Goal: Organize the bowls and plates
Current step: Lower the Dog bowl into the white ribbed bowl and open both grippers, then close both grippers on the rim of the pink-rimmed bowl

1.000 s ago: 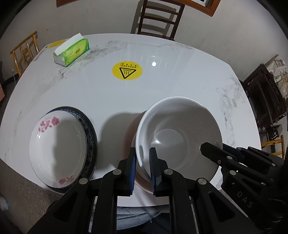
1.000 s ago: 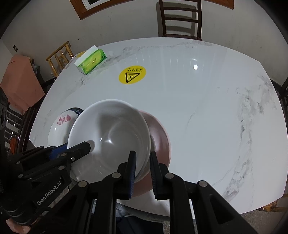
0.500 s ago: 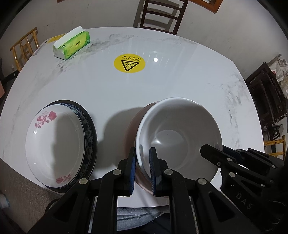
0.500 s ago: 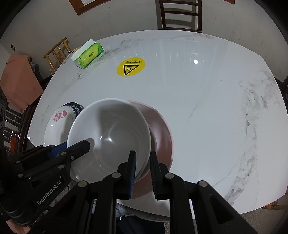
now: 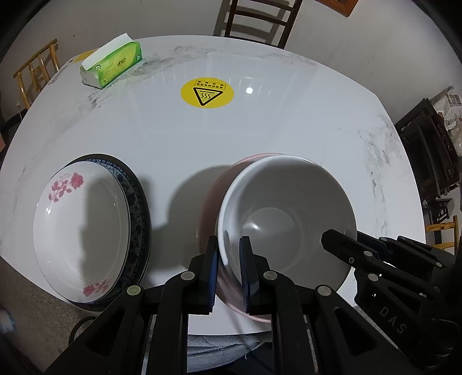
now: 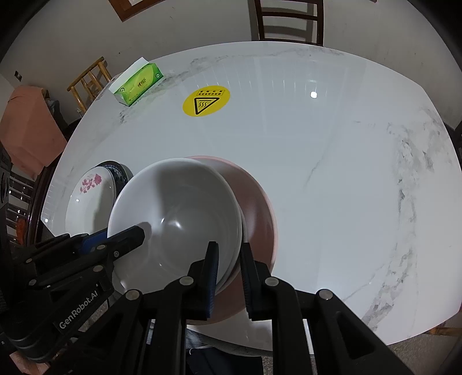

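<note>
A white bowl is held in the air over a pink plate near the table's front edge. My left gripper is shut on the bowl's left rim. My right gripper is shut on its right rim. A white plate with red flowers lies on a dark blue patterned plate at the front left. Part of the pink plate is hidden under the bowl.
The white marble table carries a yellow warning sticker in the middle and a green tissue box at the back left. Wooden chairs stand behind the table and at its left.
Both grippers have lifted the white bowl and moved it slightly away from the front edge, so more of the pink plate shows beneath it. The flowered plate has not moved.
</note>
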Motion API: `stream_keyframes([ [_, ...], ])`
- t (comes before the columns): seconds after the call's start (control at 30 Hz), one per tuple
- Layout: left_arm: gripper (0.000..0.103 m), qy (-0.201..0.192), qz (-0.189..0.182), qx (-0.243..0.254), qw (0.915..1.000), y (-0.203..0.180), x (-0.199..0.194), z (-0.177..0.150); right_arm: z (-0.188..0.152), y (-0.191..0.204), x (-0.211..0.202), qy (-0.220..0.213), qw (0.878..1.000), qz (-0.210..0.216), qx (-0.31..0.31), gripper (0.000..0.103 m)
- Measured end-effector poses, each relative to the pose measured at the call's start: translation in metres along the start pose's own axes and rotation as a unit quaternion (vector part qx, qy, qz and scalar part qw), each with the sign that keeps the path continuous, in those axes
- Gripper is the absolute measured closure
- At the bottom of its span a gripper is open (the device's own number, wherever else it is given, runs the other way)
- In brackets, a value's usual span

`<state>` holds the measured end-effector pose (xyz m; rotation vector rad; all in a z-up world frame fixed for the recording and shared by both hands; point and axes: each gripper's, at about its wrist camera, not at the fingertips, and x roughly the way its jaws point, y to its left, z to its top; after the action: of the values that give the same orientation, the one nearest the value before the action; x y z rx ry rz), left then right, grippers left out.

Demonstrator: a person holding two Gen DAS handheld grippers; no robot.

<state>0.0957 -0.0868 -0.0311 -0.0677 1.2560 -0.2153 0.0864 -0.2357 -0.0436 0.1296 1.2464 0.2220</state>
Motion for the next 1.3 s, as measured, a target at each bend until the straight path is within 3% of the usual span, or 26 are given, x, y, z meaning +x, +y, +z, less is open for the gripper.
stream_keyframes([
  [1.03, 0.091, -0.008, -0.003, 0.004, 1.0, -0.001, -0.002, 0.0, -0.001, -0.001, 0.003, 0.0, 1.0, 0.004, 0.007, 0.081],
  [1.3, 0.085, -0.025, -0.011, 0.004, 0.9996, -0.001, -0.014, 0.0, -0.001, 0.005, 0.0, -0.009, 1.0, -0.005, 0.0, 0.079],
])
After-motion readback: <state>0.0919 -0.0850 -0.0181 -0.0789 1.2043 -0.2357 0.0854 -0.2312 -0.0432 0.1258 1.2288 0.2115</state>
